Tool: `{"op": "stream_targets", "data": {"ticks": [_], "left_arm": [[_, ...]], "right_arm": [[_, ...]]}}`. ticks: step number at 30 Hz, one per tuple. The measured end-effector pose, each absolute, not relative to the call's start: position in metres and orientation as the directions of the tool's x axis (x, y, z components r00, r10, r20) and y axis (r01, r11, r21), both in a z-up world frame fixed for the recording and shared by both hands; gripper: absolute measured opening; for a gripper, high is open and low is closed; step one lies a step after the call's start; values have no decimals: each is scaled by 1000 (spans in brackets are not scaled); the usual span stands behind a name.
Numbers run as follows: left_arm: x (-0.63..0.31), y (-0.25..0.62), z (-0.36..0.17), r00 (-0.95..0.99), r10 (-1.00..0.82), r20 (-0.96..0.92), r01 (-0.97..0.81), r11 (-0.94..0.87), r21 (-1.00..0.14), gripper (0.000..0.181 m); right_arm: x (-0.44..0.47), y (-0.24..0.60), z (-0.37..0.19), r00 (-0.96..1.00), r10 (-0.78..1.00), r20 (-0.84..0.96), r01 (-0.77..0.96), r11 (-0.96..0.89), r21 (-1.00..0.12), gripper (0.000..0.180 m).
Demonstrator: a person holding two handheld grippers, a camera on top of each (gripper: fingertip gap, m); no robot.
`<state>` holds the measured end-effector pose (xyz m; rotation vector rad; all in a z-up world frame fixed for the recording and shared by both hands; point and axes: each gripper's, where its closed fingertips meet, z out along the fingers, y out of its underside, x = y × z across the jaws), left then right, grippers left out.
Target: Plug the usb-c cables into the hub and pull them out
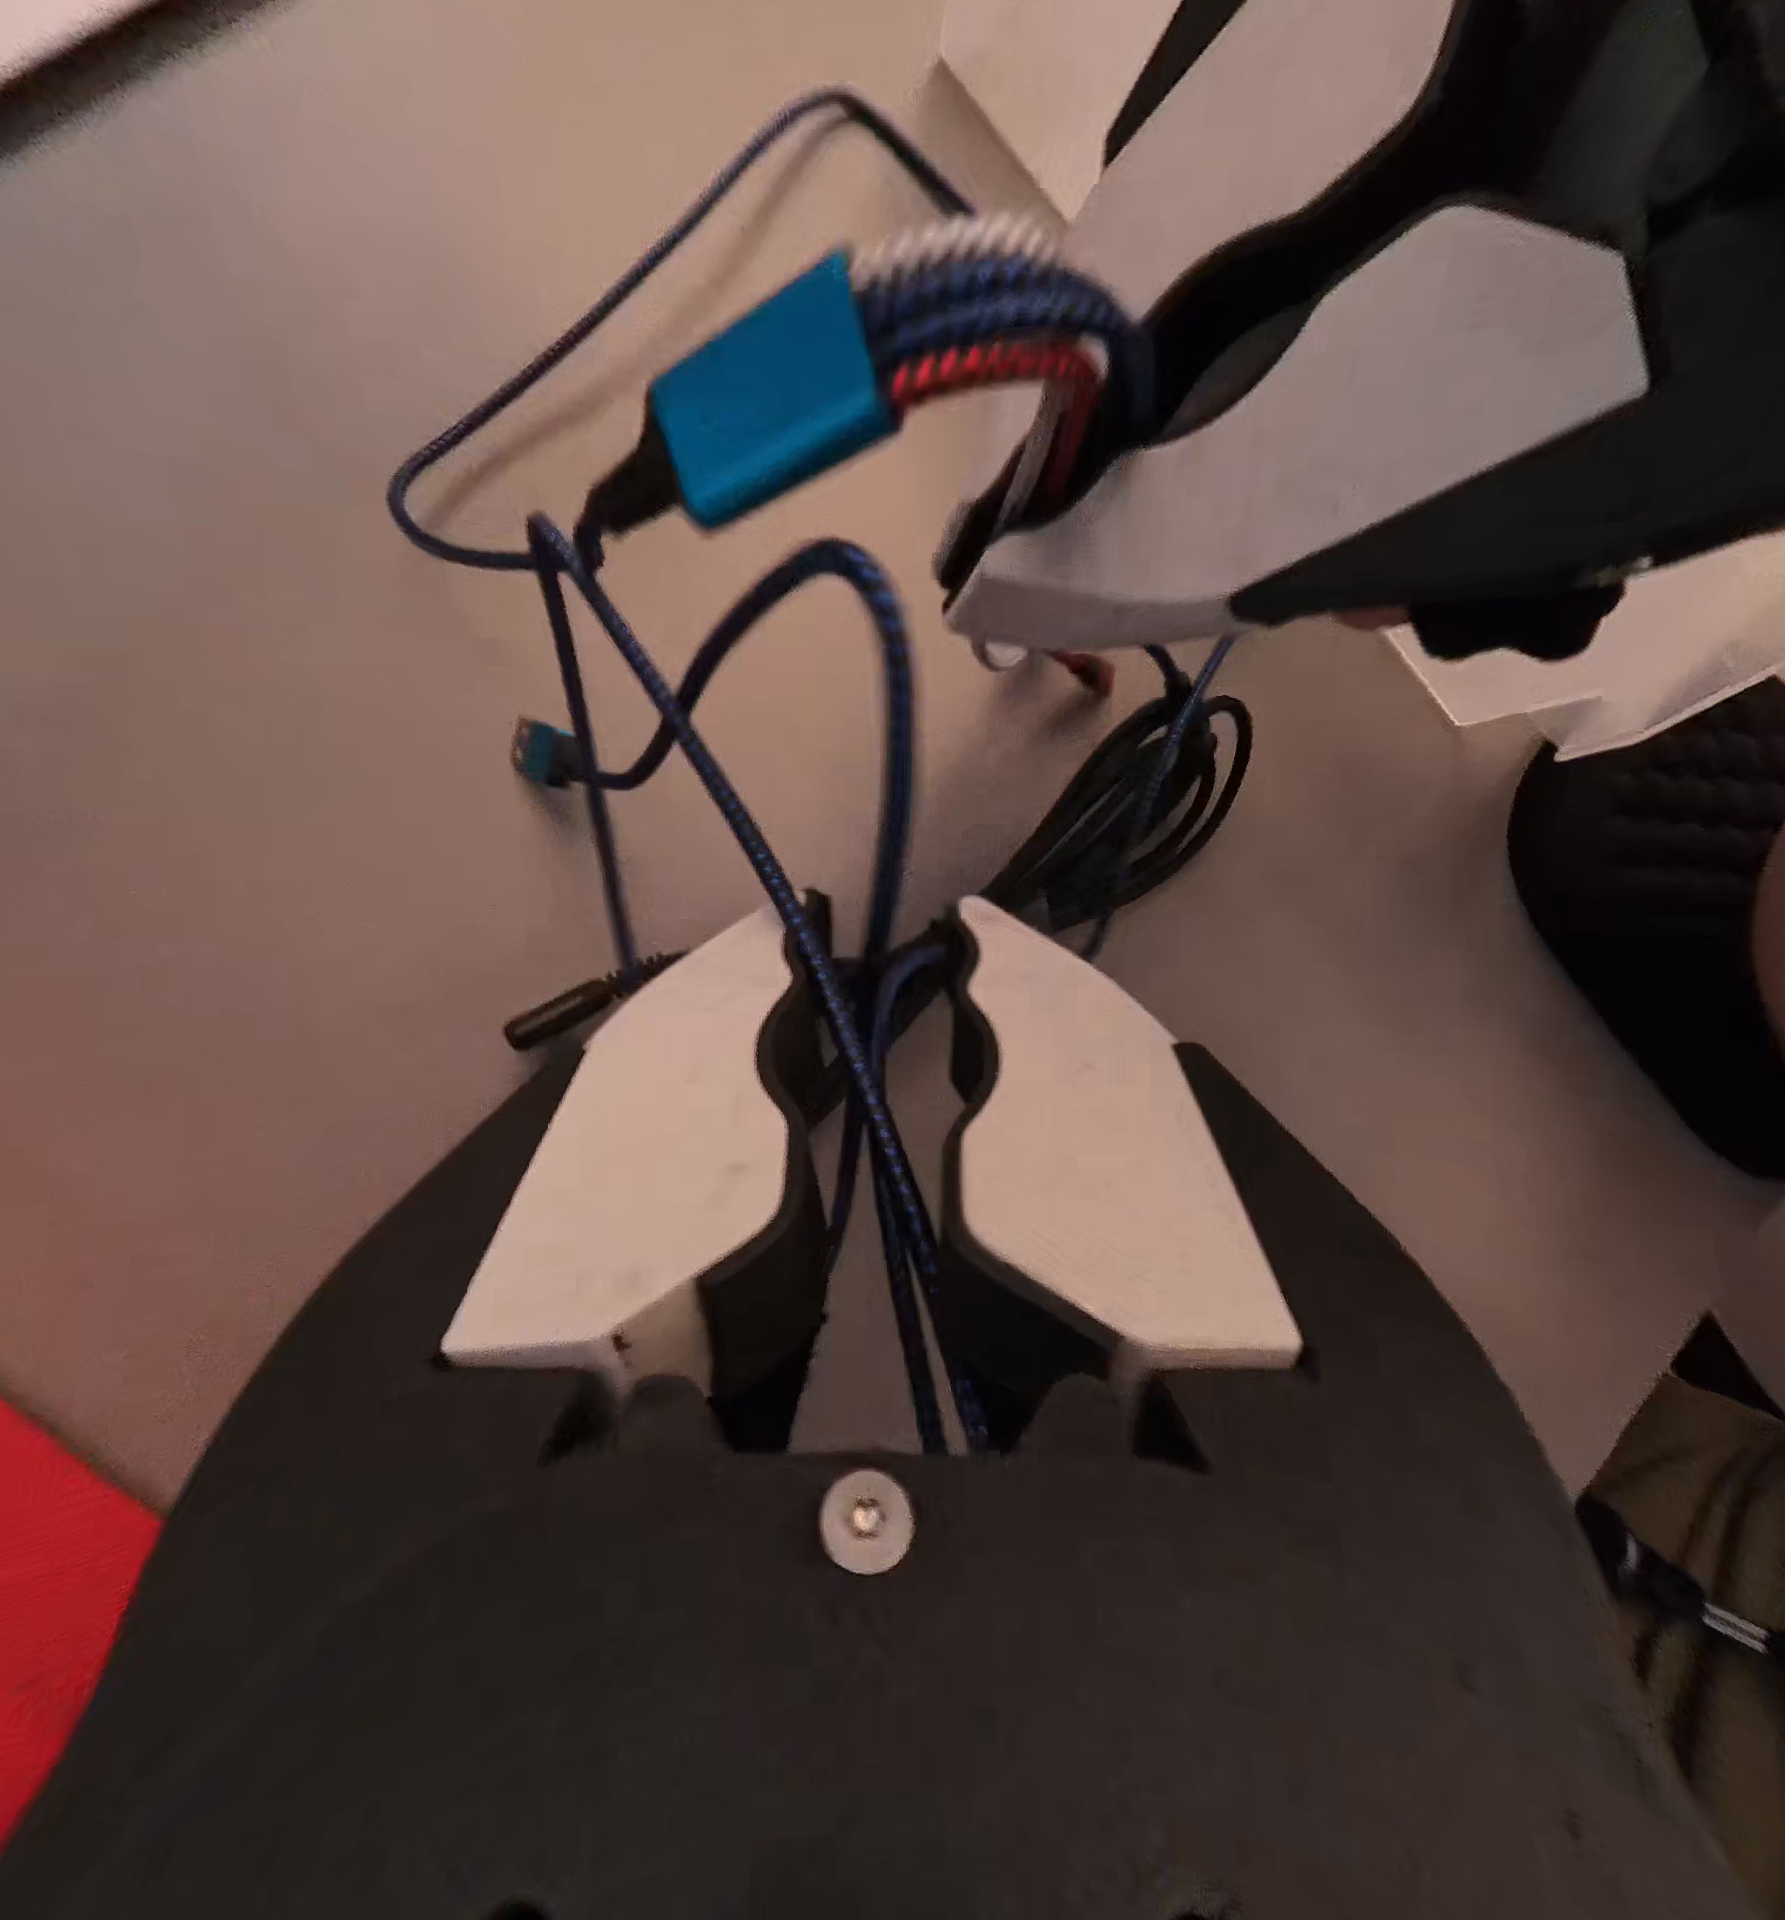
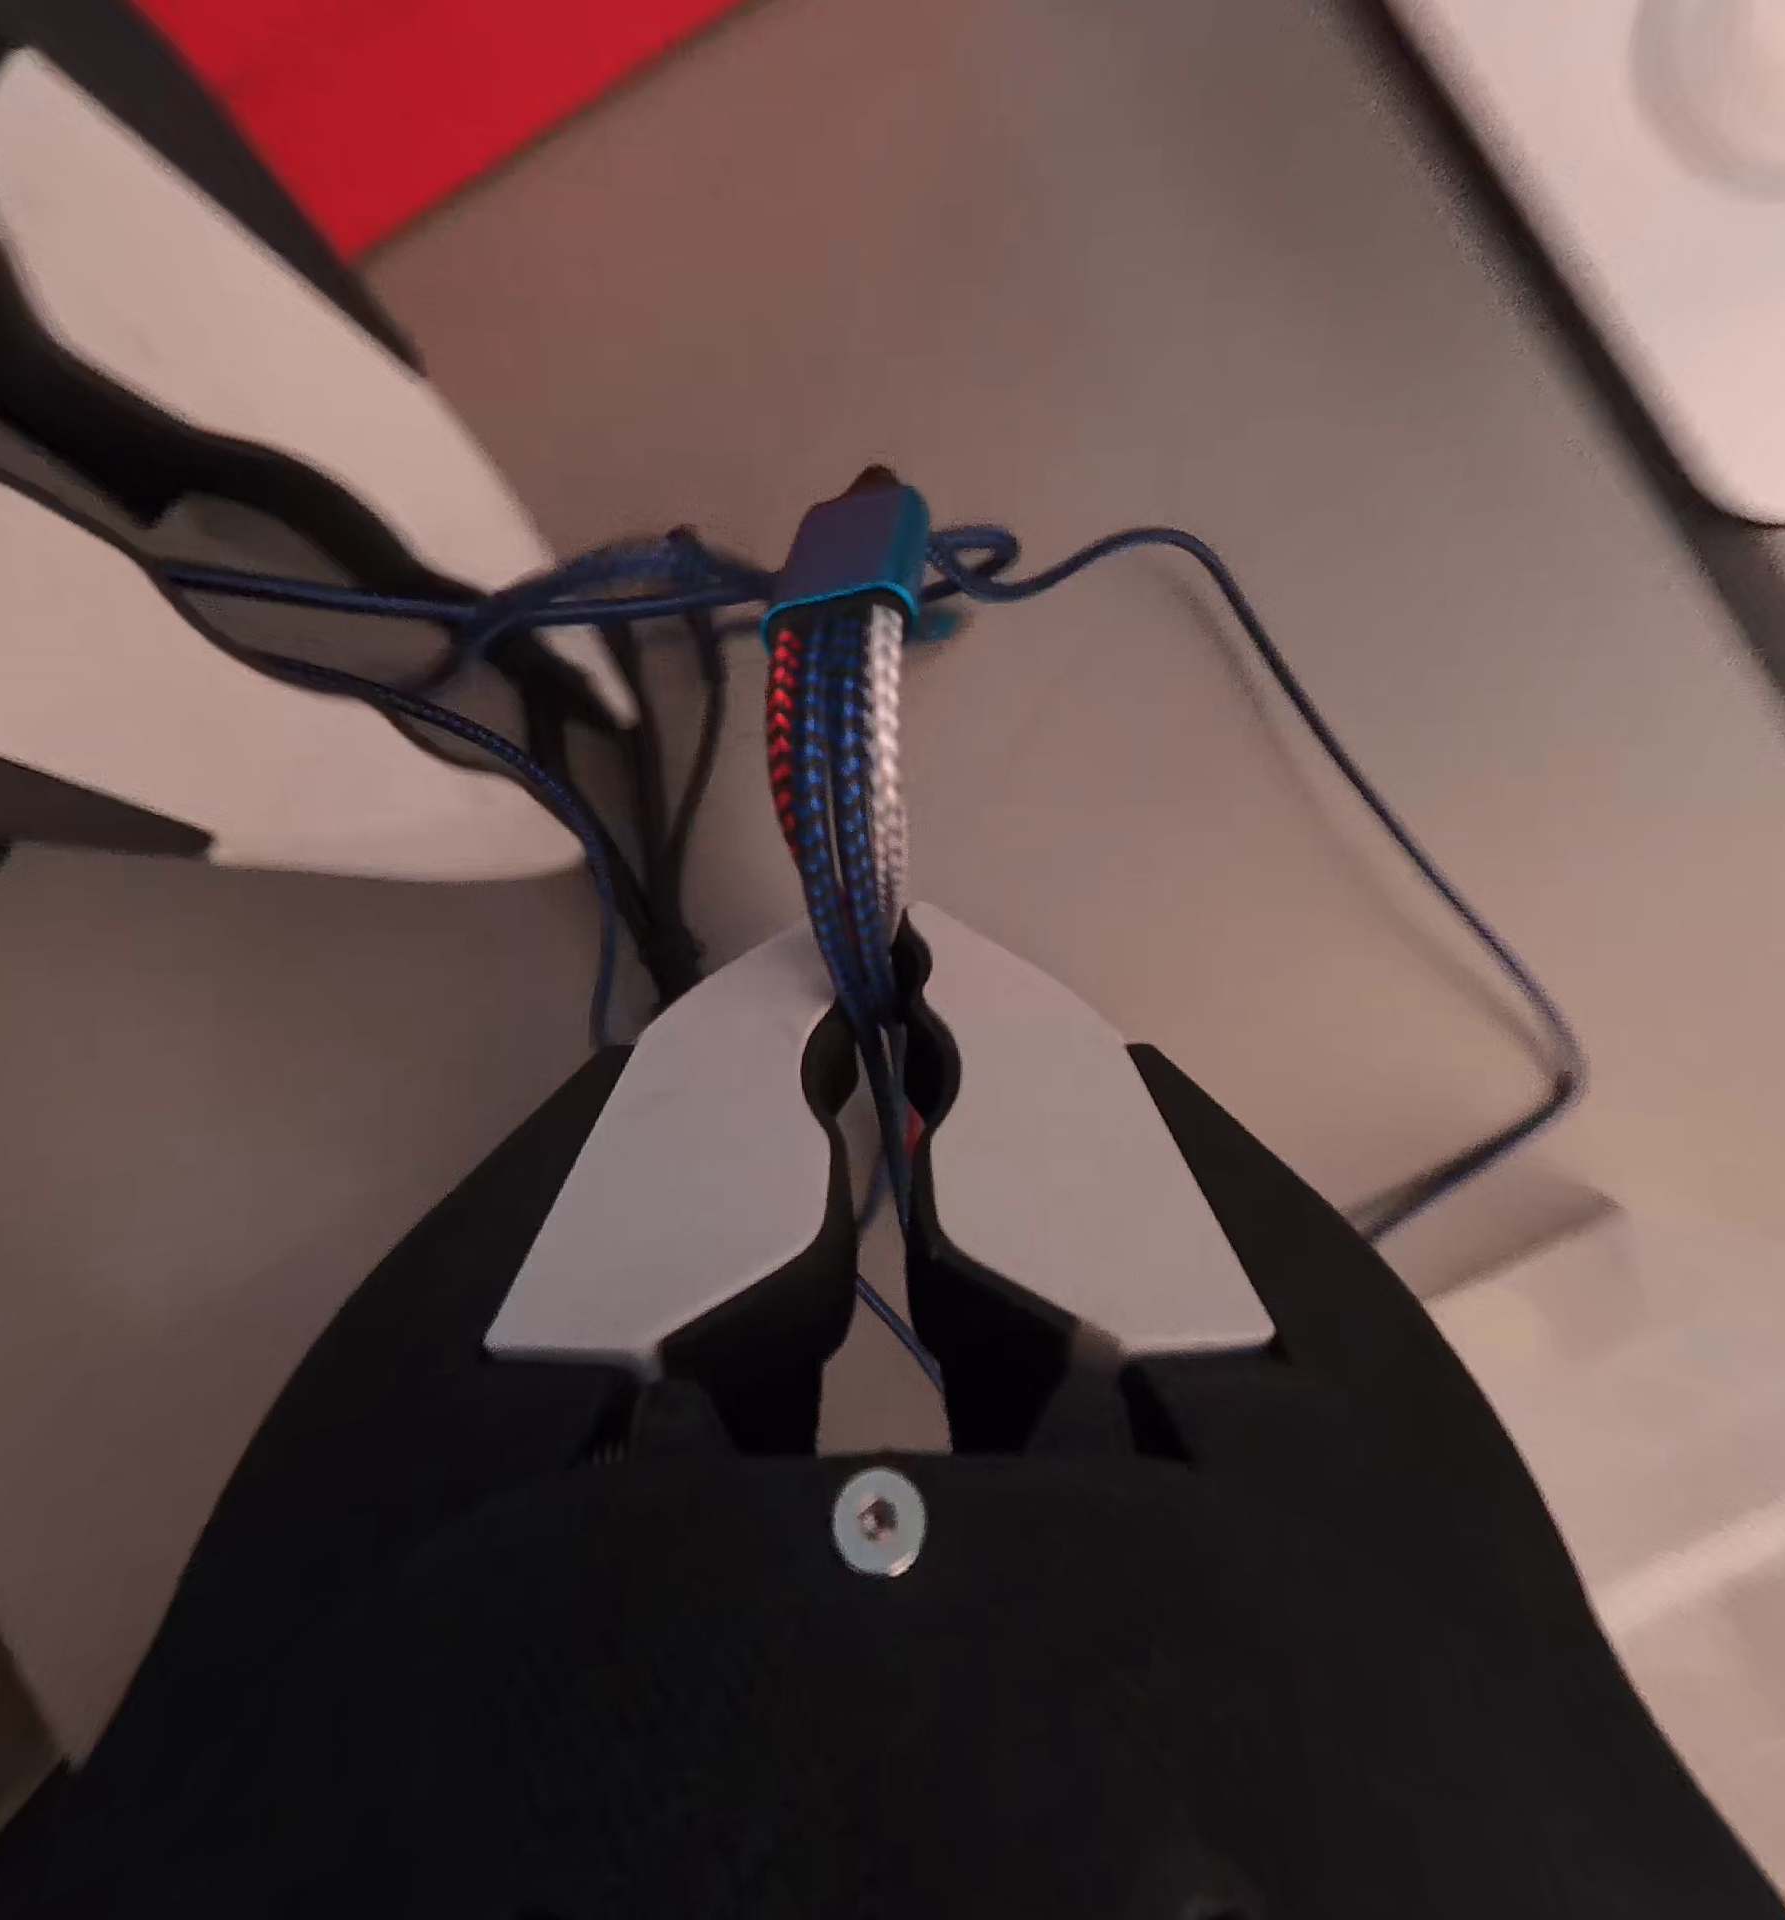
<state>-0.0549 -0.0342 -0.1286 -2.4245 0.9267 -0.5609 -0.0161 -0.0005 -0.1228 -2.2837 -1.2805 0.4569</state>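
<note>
One blue hub (image 1: 768, 390). Four braided cables (image 2: 846, 769) leaving its end: one red, two blue, one white. Two grippers, left gripper (image 1: 877, 935) and right gripper (image 2: 883, 935). One loose blue plug (image 1: 538, 753). One coiled black cable (image 1: 1137, 821).

The right gripper (image 2: 893, 935) has its jaws closed on braided cables (image 2: 846, 769) leading into the blue hub (image 2: 852, 566), above the table (image 2: 1127, 364).

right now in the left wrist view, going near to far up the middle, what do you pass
left gripper shut on blue braided cables → blue hub → thin blue cable loop
</note>
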Motion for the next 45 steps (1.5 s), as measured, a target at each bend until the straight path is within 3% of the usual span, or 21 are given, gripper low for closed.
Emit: {"op": "stream_targets", "data": {"ticks": [5,11,16,27,29,31,34,37,45], "left_arm": [[-66,-43,-141,669,-712,214,-508,-648,-567,36],[-93,-46,-97,684,-719,122,-465,-559,-686,51],[-135,-45,-22,718,-695,45,-386,-451,-805,65],[-272,19,121,868,-486,-96,-183,-134,-974,51],[-315,38,122,935,-321,-150,-180,-64,-982,43],[-336,44,95,948,-271,-164,-194,-87,-977,47],[-346,56,45,902,-341,-266,-332,-153,-931,45],[-354,49,-5,829,-472,-300,-490,-355,-796,44],[-394,43,-103,704,-599,-382,-709,-565,-421,54]], "right_arm": [[-33,-12,-150,456,889,-40,785,-423,-454,4],[-36,-18,-156,446,888,-110,795,-450,-407,16],[-30,-18,-129,433,887,-159,747,-452,-487,25],[0,-10,-42,462,886,31,625,-301,-720,28],[3,-6,-33,488,871,63,603,-284,-745,28],[4,-2,-27,502,861,84,587,-268,-764,29],[6,4,-28,515,849,118,591,-252,-767,29],[10,9,-34,528,837,144,616,-260,-744,29],[8,11,-53,515,848,124,649,-291,-703,29]]}}
